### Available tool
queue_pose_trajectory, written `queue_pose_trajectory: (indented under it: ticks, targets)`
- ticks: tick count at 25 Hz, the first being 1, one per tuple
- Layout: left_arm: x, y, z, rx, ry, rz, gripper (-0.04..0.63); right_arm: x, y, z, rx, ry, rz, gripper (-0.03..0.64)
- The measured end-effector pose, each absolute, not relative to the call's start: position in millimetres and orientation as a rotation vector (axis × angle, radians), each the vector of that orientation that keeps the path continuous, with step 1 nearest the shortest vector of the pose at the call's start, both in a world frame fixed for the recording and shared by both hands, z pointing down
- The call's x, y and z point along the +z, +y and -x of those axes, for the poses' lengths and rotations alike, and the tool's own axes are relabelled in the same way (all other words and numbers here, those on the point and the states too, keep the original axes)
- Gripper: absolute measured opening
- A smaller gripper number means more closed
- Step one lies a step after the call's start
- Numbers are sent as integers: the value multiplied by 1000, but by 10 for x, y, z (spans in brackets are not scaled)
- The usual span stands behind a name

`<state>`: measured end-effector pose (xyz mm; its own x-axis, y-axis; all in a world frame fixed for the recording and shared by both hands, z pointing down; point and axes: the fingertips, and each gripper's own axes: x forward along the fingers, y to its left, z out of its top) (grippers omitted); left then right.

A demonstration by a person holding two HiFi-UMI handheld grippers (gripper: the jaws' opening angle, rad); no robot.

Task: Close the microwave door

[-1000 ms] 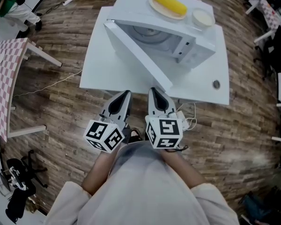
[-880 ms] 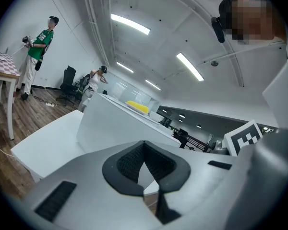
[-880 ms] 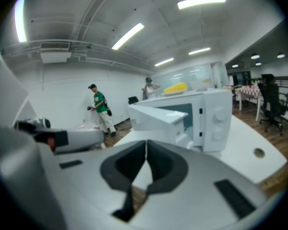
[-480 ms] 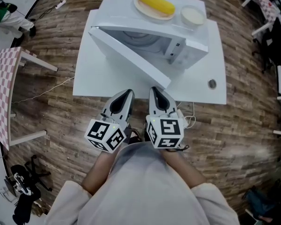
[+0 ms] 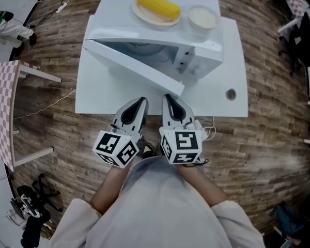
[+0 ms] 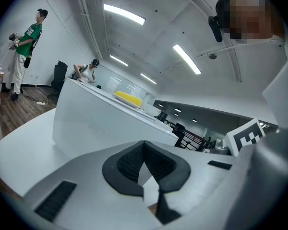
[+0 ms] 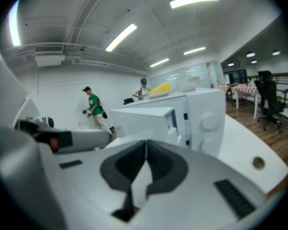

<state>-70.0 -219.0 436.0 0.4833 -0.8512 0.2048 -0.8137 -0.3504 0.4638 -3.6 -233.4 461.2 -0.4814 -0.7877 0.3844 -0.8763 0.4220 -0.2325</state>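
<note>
A white microwave [image 5: 199, 53] stands on a white table [image 5: 106, 94]. Its door [image 5: 137, 68] hangs open, swung out toward me and to the left. My left gripper [image 5: 141, 101] and right gripper [image 5: 168, 98] are side by side at the table's near edge, both shut and empty, a little short of the door's free end. In the left gripper view the shut jaws [image 6: 144, 143] face the door's outer panel [image 6: 101, 123]. The right gripper view has its shut jaws [image 7: 145, 143] pointing at the door's edge [image 7: 144, 121] and the knob panel [image 7: 209, 123].
On top of the microwave are a plate with a yellow corn cob [image 5: 156, 6] and a white bowl [image 5: 202, 17]. A round grommet [image 5: 231, 93] sits in the table at the right. A checkered table [image 5: 0, 107] stands at the left. Two people stand far off [image 7: 93, 109].
The microwave and table have slid up and left in the head view as I shifted. Both grippers keep their place in the view, still shut. The door's angle looks unchanged.
</note>
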Motion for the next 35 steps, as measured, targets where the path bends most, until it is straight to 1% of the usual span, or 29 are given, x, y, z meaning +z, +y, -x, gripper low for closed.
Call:
queue_pose_trajectory:
  ticks: [18, 29, 35]
  targets:
    - [4281, -2729, 252, -90, -1408, -2246, 20, 4628, -2933, -306, 642, -2520, -1415, 23]
    - [4197, -2846, 141, -109, -1432, -2266, 20, 4611, -3183, -389, 623, -2531, -1414, 23]
    - [4189, -2935, 127, -74, -1432, -2290, 20, 4593, -3293, -438, 610, -2514, -1444, 23]
